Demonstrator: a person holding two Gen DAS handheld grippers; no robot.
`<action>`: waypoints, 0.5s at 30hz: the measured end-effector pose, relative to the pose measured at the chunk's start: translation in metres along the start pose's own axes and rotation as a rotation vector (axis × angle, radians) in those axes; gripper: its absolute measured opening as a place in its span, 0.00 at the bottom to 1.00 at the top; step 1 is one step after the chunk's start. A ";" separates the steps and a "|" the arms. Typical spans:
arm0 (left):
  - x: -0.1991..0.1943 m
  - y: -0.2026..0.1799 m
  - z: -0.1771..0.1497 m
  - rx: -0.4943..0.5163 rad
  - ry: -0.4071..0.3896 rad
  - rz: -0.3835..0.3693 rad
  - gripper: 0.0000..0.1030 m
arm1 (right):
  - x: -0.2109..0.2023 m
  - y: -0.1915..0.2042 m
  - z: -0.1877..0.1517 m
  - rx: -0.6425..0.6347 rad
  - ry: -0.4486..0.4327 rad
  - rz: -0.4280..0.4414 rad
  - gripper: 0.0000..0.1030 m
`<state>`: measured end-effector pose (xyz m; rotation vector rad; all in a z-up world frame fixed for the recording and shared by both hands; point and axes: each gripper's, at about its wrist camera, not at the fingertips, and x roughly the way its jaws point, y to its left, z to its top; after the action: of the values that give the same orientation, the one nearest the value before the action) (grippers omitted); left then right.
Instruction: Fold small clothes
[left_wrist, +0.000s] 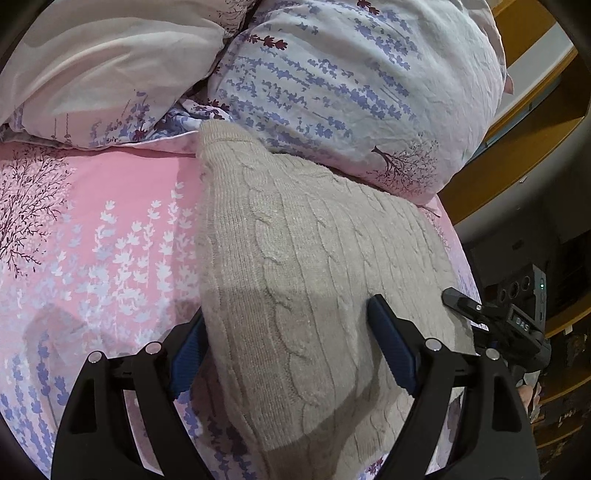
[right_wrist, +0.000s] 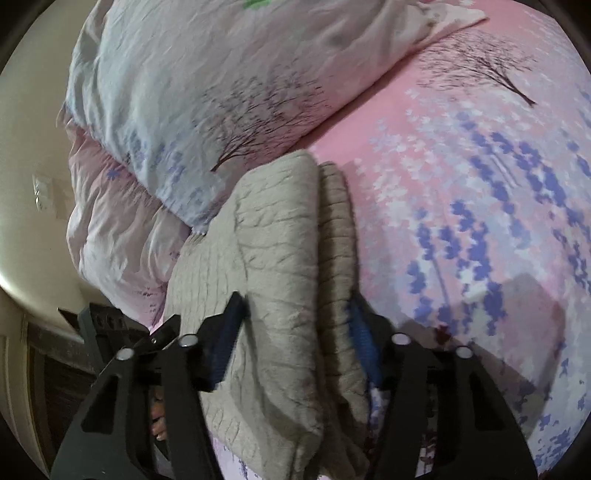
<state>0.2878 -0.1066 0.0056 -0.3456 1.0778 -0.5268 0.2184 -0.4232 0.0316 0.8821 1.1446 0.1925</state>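
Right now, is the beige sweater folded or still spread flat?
Folded. In the right wrist view the beige sweater shows doubled layers with a rounded fold edge, between the right gripper's fingers, lying on the pink bedsheet.

A small light panel on the black right gripper (left_wrist: 491, 317), seen at the right edge of the left wrist view, carries pale characters that look like "DAS"; they sit tilted and are too small to read with certainty. Nothing else in either view bears legible writing: the bedding shows only printed flowers and trees, and the knitwear carries no visible label.
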 end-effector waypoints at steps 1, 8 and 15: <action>0.000 0.000 0.000 -0.002 0.001 -0.004 0.80 | -0.001 0.000 0.000 0.000 -0.010 -0.008 0.54; -0.004 0.005 -0.001 -0.011 -0.002 -0.012 0.80 | -0.007 0.004 0.000 -0.042 -0.041 -0.072 0.62; -0.008 0.012 -0.002 -0.053 -0.022 -0.057 0.63 | 0.007 0.007 -0.003 -0.040 0.022 0.009 0.36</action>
<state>0.2858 -0.0923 0.0044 -0.4283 1.0647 -0.5447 0.2211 -0.4136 0.0309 0.8518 1.1534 0.2321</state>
